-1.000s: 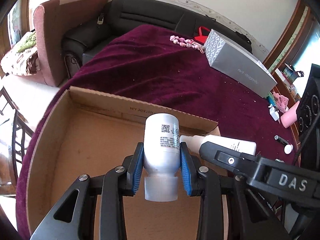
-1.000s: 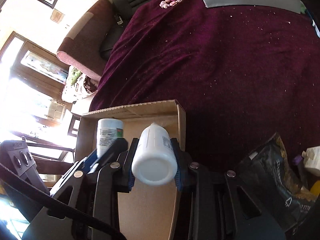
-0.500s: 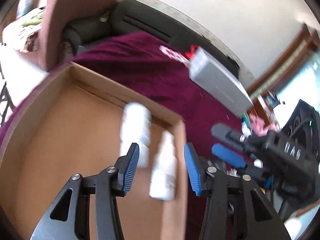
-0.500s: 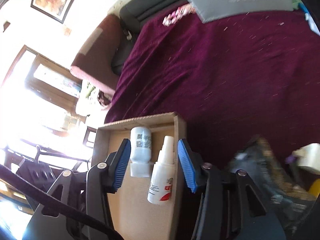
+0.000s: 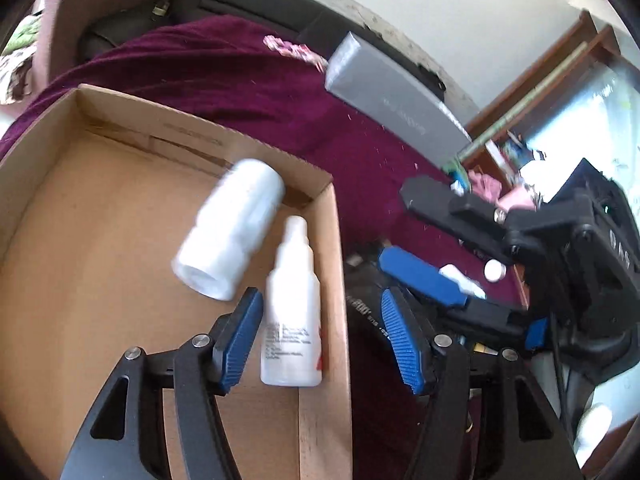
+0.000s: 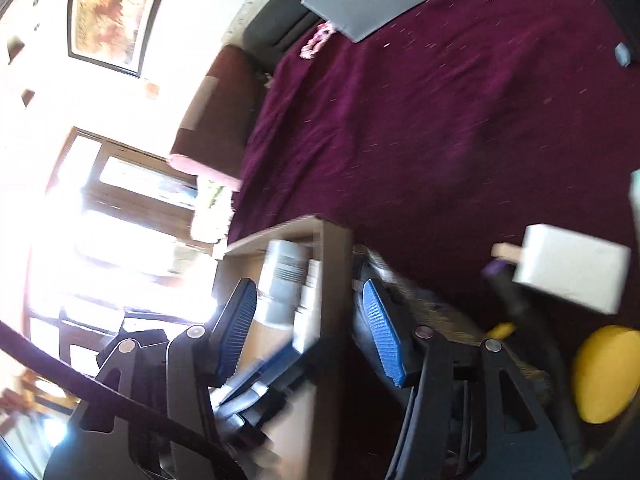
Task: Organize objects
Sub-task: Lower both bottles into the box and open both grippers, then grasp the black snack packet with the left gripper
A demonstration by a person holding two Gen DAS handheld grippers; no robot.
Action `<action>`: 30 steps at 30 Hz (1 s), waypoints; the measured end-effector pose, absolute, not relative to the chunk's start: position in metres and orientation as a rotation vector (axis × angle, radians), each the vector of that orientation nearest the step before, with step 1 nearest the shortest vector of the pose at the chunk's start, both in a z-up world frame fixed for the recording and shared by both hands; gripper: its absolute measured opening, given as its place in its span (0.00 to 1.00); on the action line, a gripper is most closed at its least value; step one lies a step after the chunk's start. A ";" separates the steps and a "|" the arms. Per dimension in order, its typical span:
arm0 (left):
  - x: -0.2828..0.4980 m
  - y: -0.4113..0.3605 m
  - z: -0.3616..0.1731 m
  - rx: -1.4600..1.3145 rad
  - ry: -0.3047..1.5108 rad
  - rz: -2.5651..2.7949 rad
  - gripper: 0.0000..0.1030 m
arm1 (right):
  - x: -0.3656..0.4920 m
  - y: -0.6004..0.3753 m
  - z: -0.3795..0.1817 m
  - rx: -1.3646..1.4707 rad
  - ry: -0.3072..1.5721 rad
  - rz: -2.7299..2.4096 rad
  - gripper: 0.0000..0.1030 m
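A cardboard box sits on the purple cloth. Two white bottles lie loose in its right corner: a wide capped bottle and a slim spray bottle. My left gripper hovers over the box's right wall; its jaws are opening and press on nothing, the spray bottle lying below them. My right gripper hangs to the right of the box. In the right wrist view my right gripper has its jaws opening with nothing held, above the box wall, with the two bottles blurred beyond.
A long grey carton and pink beads lie at the far side of the cloth. Right of the box are a dark packet, a white box, a yellow object and small toiletries. Sofas stand behind.
Both grippers have opened and let go of their bottles, which now lie in the box. Both grippers have drawn back to the right of where they released.
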State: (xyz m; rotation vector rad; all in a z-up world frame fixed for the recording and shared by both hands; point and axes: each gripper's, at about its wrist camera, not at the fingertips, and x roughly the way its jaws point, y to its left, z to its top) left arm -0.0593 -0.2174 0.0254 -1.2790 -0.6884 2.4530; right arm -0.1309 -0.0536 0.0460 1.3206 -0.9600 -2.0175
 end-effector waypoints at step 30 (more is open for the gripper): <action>-0.021 -0.199 0.070 -1.108 -0.570 2.615 0.55 | -0.086 0.076 0.059 1.393 -1.080 -2.295 0.51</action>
